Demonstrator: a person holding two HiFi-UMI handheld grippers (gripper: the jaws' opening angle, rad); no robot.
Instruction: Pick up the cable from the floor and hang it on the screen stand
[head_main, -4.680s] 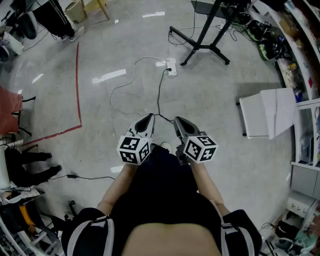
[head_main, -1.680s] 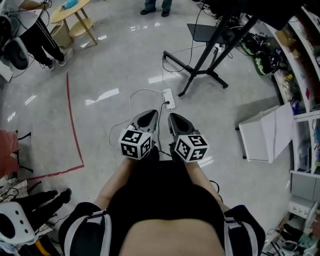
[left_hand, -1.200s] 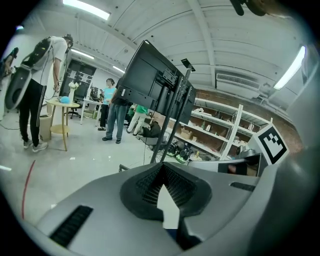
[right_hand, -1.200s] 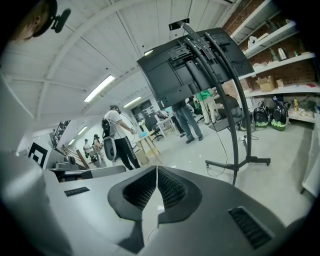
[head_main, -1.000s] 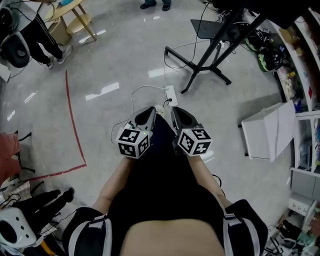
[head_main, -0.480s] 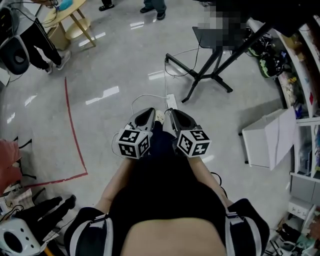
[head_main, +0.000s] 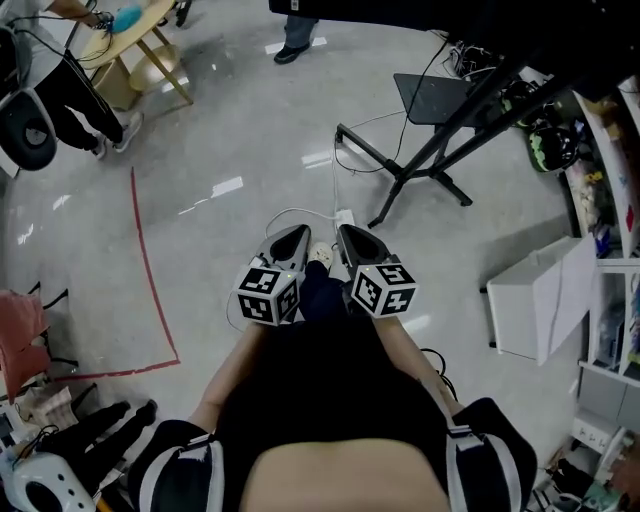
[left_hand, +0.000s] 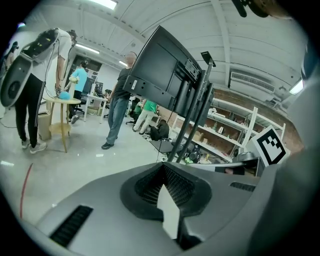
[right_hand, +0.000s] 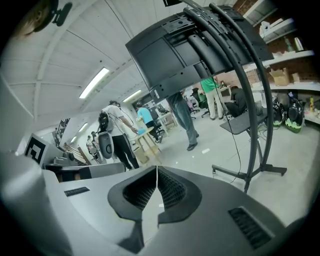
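Observation:
A white cable (head_main: 283, 213) loops across the floor to a white power strip (head_main: 346, 216), just ahead of both grippers in the head view. The black screen stand (head_main: 430, 150) rises beyond it, with the dark screen (head_main: 400, 10) on top. My left gripper (head_main: 297, 233) and right gripper (head_main: 345, 232) are held side by side at waist height, both shut and holding nothing. In the left gripper view the left gripper (left_hand: 164, 167) points toward the stand (left_hand: 192, 115). In the right gripper view the right gripper (right_hand: 157, 170) faces the stand's post (right_hand: 250, 100) and the screen (right_hand: 175, 55).
A white box-like unit (head_main: 535, 295) stands at the right, beside shelves (head_main: 610, 200) full of items. Red tape (head_main: 150, 260) marks the floor on the left. A wooden table (head_main: 140, 50) and people (head_main: 295, 40) are at the back. Thin black cables (head_main: 335, 170) trail by the stand's feet.
The person has walked forward: the power strip and stand have come closer to the grippers. Both grippers have stayed shut and close together.

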